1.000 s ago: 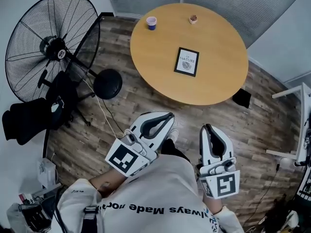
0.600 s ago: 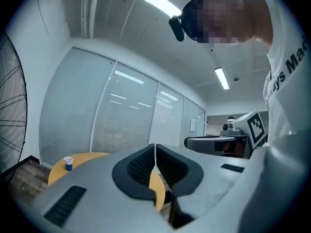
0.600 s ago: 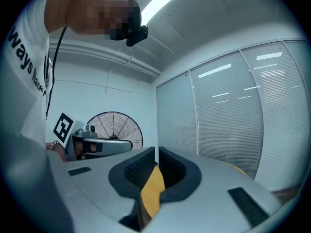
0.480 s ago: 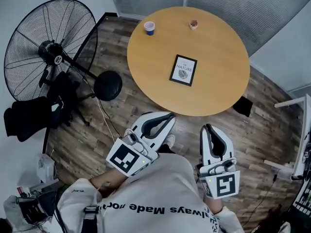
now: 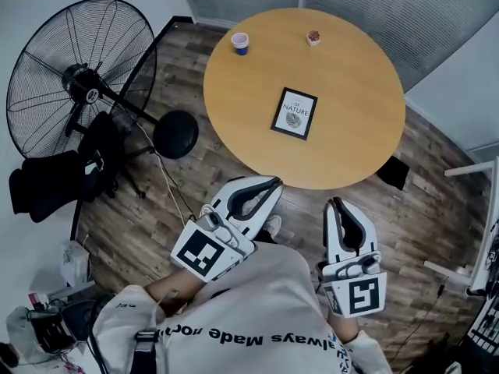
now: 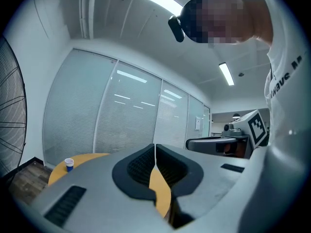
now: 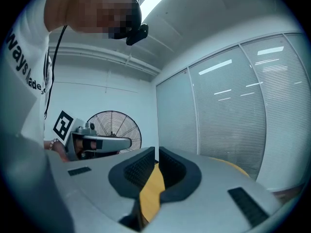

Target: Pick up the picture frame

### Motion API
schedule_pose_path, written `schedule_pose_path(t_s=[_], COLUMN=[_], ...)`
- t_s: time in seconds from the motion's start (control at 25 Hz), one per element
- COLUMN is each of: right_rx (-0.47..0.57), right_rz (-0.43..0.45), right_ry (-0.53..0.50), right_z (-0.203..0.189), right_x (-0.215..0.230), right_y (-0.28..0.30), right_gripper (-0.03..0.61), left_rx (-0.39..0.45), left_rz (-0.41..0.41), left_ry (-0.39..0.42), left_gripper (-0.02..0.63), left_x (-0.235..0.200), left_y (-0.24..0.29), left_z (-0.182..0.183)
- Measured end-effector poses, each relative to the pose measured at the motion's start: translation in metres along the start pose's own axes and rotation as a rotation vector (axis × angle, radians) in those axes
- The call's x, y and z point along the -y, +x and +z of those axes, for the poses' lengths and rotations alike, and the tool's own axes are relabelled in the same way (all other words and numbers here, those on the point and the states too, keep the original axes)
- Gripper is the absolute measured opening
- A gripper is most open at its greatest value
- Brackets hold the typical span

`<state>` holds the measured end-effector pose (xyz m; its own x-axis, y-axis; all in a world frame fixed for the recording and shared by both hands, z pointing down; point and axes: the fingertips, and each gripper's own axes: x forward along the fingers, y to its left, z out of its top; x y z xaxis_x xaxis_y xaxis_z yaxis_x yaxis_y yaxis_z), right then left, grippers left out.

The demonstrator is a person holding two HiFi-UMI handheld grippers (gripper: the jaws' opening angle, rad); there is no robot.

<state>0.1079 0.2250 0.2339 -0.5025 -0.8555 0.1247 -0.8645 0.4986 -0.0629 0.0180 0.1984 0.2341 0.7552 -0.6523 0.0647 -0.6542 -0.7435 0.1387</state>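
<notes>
The picture frame (image 5: pixel 294 113), black-edged with a white print, lies flat near the middle of a round wooden table (image 5: pixel 366 139). Both grippers hang low in front of the person's body, short of the table's near edge and well apart from the frame. My left gripper (image 5: pixel 273 183) is shut with nothing in it; in the left gripper view its jaws (image 6: pixel 154 148) meet. My right gripper (image 5: pixel 333 203) is also shut and holds nothing; its jaws (image 7: pixel 156 152) touch in the right gripper view. The frame is hidden in both gripper views.
A small blue-and-white cup (image 5: pixel 240 43) and a small brown thing (image 5: pixel 313 37) stand at the table's far edge. A big black floor fan (image 5: pixel 78 72) and a black round base (image 5: pixel 175 134) stand on the left wooden floor. Glass walls close the back.
The view has shifted slightly and the table sits a little nearer and more central. Both grippers keep the same low position and stay shut.
</notes>
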Motion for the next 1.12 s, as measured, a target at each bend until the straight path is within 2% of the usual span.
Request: schedule_pose_path(t_s=[0.48, 0.72, 0.84, 0.96, 1.12], right_rx=[-0.013, -0.016, -0.02, -0.02, -0.023], right_rz=[-0.022, -0.026, -0.029, -0.033, -0.046], right_ry=[-0.021, -0.033, -0.038, -0.043, -0.046], right_z=[0.006, 0.015, 0.021, 0.026, 0.031], right_x=[0.027, 0.046, 0.053, 0.059, 0.066], right_y=[0.047, 0.097, 0.124, 0.149, 0.178], right_gripper=[0.048, 0.048, 0.049, 0.049, 0.049], left_rx=[0.014, 0.007, 0.046, 0.014, 0.017], left_rz=[-0.014, -0.019, -0.03, -0.036, -0.053], left_ry=[-0.012, -0.013, -0.015, -0.016, -0.015], left_gripper=[0.032, 0.032, 0.032, 0.032, 0.032], left_x=[-0.045, -0.091, -0.115, -0.137, -0.163], left_y=[0.039, 0.066, 0.081, 0.094, 0.107], left_z=[0.004, 0.01, 0.022, 0.022, 0.029])
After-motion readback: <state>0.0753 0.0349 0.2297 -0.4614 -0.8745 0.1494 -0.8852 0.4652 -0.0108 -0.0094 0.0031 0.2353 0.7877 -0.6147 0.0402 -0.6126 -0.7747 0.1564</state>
